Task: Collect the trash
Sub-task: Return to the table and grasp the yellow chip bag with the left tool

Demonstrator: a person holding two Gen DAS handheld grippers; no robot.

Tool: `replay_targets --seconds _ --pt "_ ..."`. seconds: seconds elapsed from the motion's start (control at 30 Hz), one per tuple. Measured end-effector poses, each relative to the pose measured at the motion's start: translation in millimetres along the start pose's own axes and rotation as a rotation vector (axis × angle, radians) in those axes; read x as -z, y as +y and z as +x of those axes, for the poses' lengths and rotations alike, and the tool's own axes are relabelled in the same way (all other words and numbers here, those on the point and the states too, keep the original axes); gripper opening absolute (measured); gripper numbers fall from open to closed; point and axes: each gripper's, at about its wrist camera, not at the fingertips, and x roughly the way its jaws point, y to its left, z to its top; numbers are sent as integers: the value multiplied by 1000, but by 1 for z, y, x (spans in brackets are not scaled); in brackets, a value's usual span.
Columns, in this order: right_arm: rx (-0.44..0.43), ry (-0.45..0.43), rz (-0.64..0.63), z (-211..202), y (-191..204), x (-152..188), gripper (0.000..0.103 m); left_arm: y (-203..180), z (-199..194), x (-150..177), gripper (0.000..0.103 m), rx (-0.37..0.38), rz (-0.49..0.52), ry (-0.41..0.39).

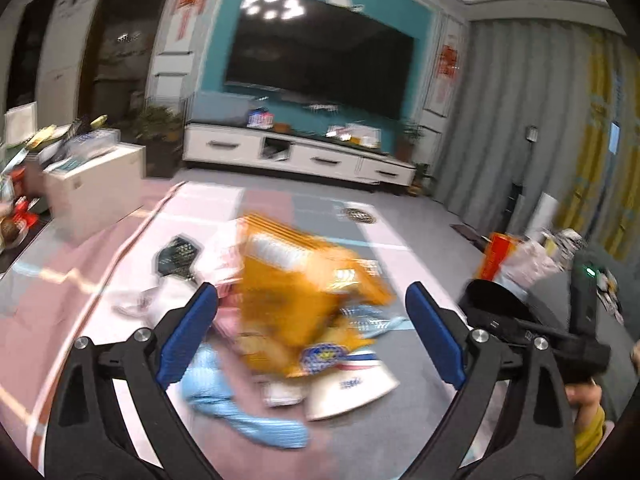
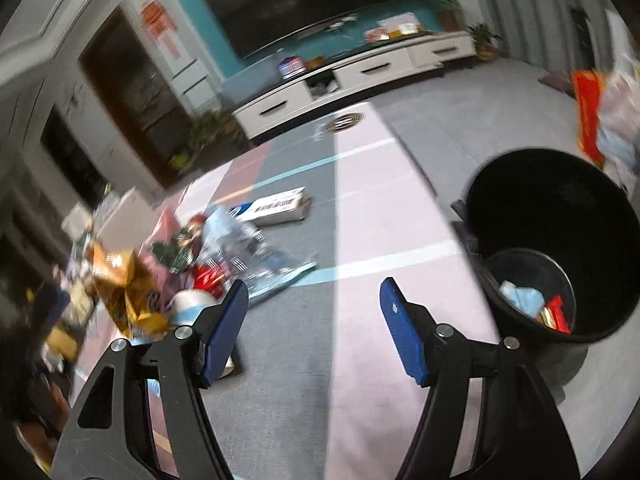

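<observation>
Left gripper (image 1: 312,336) is tilting down over the blurred trash pile (image 1: 292,312), jaws spread wide, gripping nothing. Right gripper (image 2: 314,330) is angling down over bare carpet (image 2: 360,360), jaws apart, empty. Pile is lying near left, black bin (image 2: 600,320) near right, open floor running between them.

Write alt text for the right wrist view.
Open right tongs hang empty over a carpeted floor. A black bin holding some trash stands to the right, and a blurred litter pile lies to the left.
</observation>
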Motion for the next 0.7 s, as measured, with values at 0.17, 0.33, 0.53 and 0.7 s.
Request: replay_targets --seconds 0.17,0.33,0.53,0.7 --pt "-84 83 -48 27 30 7 68 26 9 5 95 -13 -34 67" --pt "-108 123 -71 43 51 13 68 10 31 9 95 -30 33 103" --pt "-117 136 -61 54 60 13 68 0 62 8 95 -55 44 129" --pt "-109 153 -54 58 56 14 68 -3 71 9 63 -35 50 146"
